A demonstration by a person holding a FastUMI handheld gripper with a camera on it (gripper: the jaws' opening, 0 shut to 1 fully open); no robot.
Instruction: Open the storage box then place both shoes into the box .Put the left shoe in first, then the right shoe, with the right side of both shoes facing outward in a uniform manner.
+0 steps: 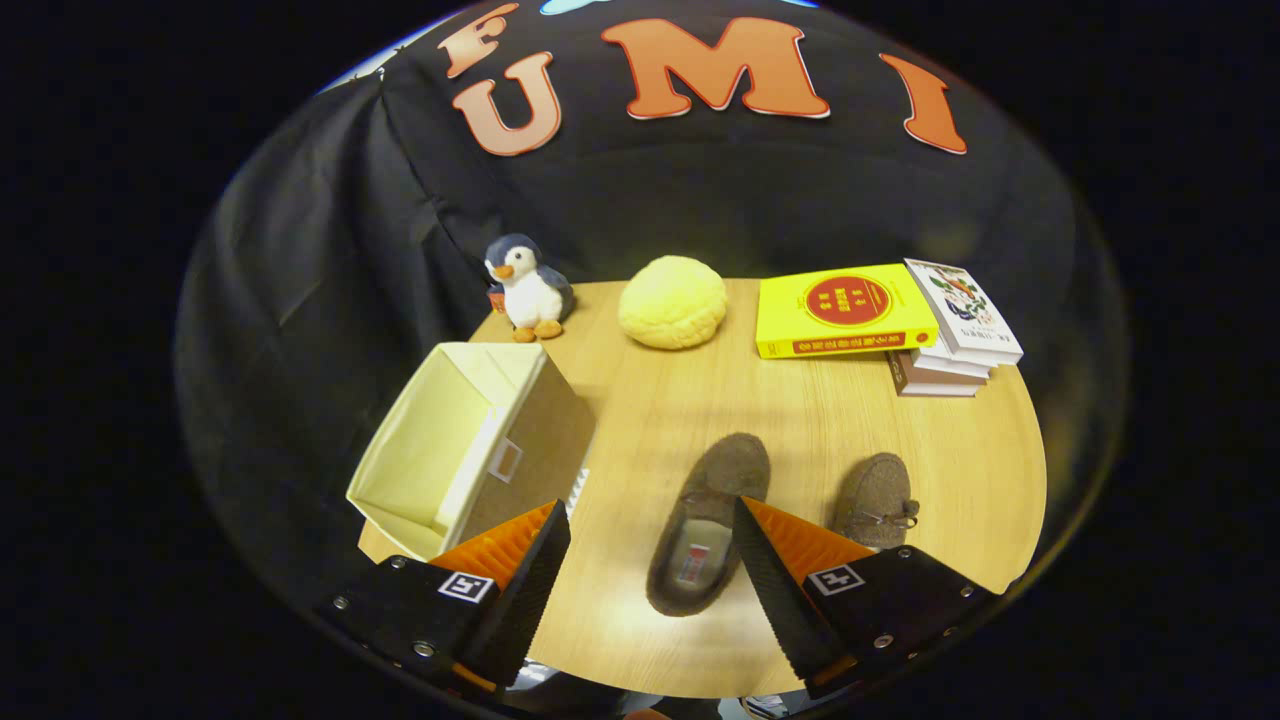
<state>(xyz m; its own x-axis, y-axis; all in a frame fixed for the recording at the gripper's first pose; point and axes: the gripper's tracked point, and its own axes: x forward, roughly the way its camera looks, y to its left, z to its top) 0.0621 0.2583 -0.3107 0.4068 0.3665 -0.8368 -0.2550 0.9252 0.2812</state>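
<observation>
Hand-held gripper (652, 530) with fingers spread and empty above the left shoe (706, 525), the right shoe (877, 500) beside it and the open storage box (470, 445) opposite; a loose pinch risks dropping or twisting the shoe.

Recording booth, black cloth wall (330, 250), round wooden table (700, 400), household props

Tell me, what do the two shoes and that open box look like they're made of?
The shoes, near the open gripper, look like brown felt or wool: fuzzy, matte, no shine. The box looks like cream fabric over stiff board: flat walls, soft folded edges, dull finish. The table looks like pale wood-grain.
</observation>
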